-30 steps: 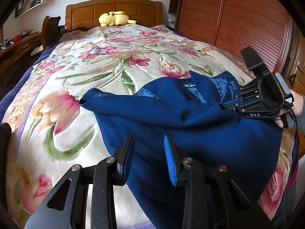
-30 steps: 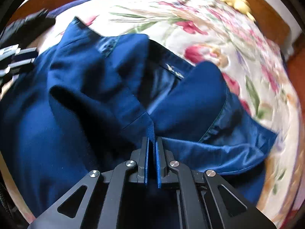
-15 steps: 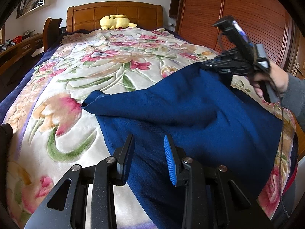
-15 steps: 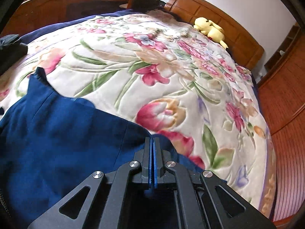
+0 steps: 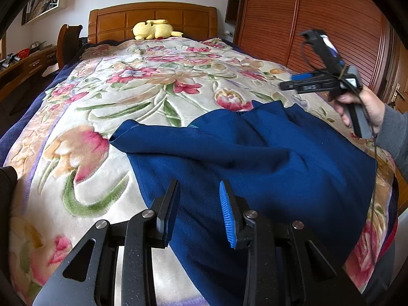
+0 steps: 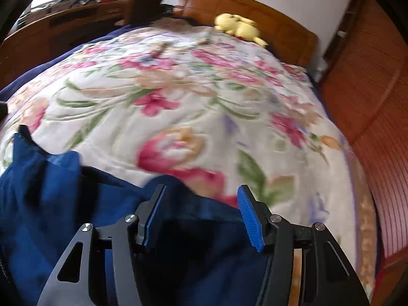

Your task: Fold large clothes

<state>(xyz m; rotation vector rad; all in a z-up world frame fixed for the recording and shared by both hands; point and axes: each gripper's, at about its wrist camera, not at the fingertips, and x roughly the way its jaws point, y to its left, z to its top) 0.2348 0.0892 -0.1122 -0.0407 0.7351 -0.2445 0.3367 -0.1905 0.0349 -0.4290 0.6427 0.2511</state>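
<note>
A large dark blue garment lies on the flowered bed cover, folded over with a pointed corner at the left. My left gripper is open and empty just above its near part. My right gripper is open and empty above the garment's far edge; in the left wrist view it hovers in the air at the right, held by a hand in a grey sleeve.
A yellow plush toy lies by the wooden headboard. A slatted wooden wardrobe stands along the right. A desk and chair stand at the left.
My right gripper carried the garment's edge over toward the headboard, opened and let it go, then lifted away. The fabric now lies flat. My left gripper has stayed put.
</note>
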